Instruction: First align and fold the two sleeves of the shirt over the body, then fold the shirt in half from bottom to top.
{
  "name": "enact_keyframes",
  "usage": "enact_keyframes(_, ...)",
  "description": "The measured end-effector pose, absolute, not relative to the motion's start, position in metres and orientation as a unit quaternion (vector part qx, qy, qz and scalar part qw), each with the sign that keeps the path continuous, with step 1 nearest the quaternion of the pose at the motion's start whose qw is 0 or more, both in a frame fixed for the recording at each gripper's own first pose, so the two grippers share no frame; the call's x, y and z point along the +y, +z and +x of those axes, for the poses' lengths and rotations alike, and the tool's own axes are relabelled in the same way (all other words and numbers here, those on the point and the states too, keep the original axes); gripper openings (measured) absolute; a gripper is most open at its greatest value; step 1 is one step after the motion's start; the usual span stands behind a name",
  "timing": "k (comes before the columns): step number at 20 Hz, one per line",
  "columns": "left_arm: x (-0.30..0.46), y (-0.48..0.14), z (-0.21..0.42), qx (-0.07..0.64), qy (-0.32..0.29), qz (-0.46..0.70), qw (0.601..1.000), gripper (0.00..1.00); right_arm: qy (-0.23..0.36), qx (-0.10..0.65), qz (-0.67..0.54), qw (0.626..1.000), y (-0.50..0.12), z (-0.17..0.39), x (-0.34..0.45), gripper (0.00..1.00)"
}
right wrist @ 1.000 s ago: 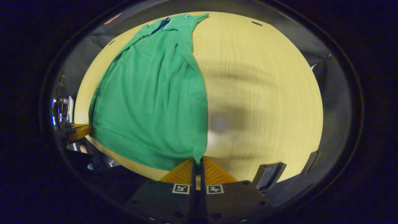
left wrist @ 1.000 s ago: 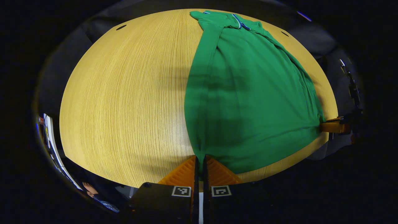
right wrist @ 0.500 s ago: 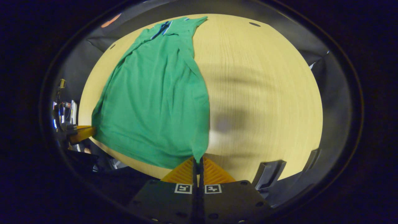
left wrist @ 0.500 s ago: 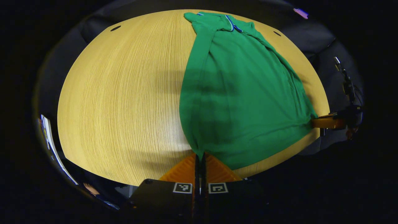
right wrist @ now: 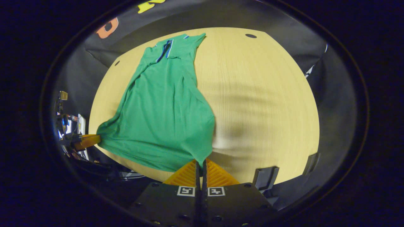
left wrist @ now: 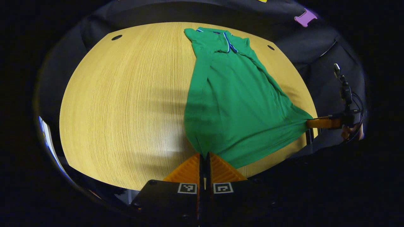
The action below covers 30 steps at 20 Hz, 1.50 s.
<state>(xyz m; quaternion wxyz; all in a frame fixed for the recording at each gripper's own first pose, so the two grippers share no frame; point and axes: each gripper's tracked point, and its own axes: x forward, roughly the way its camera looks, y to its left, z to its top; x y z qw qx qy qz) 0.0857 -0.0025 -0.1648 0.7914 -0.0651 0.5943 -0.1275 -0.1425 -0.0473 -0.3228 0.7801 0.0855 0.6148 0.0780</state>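
Both grippers (left wrist: 204, 155) (right wrist: 200, 161) pinch shirt (left wrist: 233, 107) hem, raised.

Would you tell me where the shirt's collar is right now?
The collar lies at the table's far edge, opposite both grippers; it shows top centre in the left gripper view.

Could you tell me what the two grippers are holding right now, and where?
Left gripper and right gripper each pinch a bottom hem corner of the green polo shirt.
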Motion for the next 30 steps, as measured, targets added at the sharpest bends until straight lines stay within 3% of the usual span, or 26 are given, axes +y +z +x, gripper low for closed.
enact_keyframes(8, -0.016, -0.151, 0.139, 0.535, -0.148, -0.042, 0.831, 0.06, 0.078, 0.566, 0.095, 0.815, -0.301, -0.085, -0.048, 0.0)
enact_keyframes(18, -0.02, -0.126, 0.233, 0.475, -0.129, -0.069, 0.868, 0.06, 0.08, 0.515, 0.116, 0.845, -0.271, 0.001, -0.048, 0.0)
enact_keyframes(30, -0.024, -0.12, 0.381, 0.406, -0.091, -0.094, 0.905, 0.06, 0.086, 0.441, 0.129, 0.884, -0.226, 0.153, -0.053, 0.0)
